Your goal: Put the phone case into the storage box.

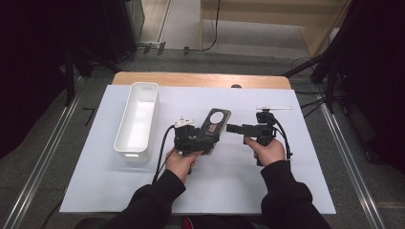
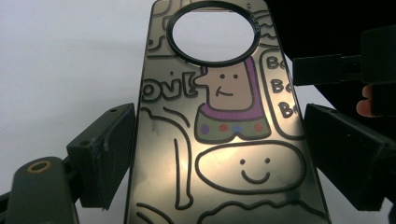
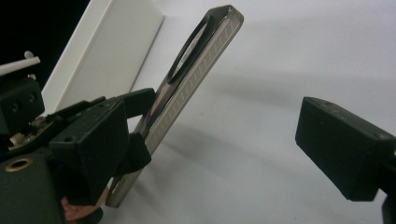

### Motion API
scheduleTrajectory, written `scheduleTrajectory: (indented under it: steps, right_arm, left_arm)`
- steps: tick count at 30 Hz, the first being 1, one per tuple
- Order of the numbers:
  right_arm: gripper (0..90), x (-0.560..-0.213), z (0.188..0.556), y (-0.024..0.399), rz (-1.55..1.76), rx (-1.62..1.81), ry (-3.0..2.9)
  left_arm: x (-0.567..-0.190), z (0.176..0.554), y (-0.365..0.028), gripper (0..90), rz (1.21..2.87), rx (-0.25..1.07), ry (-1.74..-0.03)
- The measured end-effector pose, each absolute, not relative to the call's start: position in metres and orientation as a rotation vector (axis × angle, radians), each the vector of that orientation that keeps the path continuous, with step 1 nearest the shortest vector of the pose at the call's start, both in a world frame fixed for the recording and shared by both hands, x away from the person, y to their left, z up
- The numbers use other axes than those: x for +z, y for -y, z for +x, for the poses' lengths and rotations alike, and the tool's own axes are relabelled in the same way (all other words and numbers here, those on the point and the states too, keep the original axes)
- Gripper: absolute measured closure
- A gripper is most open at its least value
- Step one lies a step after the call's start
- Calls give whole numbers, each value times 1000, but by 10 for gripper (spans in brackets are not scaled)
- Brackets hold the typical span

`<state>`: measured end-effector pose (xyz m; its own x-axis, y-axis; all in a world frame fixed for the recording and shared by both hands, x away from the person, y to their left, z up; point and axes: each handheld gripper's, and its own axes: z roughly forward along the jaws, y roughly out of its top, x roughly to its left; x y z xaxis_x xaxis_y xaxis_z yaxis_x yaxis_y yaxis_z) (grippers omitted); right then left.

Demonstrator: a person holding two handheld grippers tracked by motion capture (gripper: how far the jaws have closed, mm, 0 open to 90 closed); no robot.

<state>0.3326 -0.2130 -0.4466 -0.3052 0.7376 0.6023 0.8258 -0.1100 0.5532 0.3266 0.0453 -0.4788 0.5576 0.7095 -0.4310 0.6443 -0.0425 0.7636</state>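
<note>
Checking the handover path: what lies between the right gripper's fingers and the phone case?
Nothing: in the high view, bare white table sheet shows between the right gripper and the phone case that the left gripper holds.

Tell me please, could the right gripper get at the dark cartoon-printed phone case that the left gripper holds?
Probably yes: the right gripper, jaws open, points at the phone case held up by the left gripper, with only bare white table between them.

Phone case [image 2: 219, 140] – partly readable "ovi!" and "Be" thrice.
</note>
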Motion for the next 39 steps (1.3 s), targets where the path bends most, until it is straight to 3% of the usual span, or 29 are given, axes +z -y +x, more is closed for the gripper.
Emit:
scheduleTrajectory:
  steps: [22,25,39]
  right_arm:
    - [89,-448,357,205,-1877,-1420,1973]
    - [155,-448,360,203,-1877,-1424,1958]
    - [205,-449,369,199,-1883,-1451,1898]
  left_arm:
    - [-482,327,-42,115,1701,83,-1147]
    - [-483,328,-42,115,1693,73,-1150]
    - [-485,331,-41,114,1690,48,-1161]
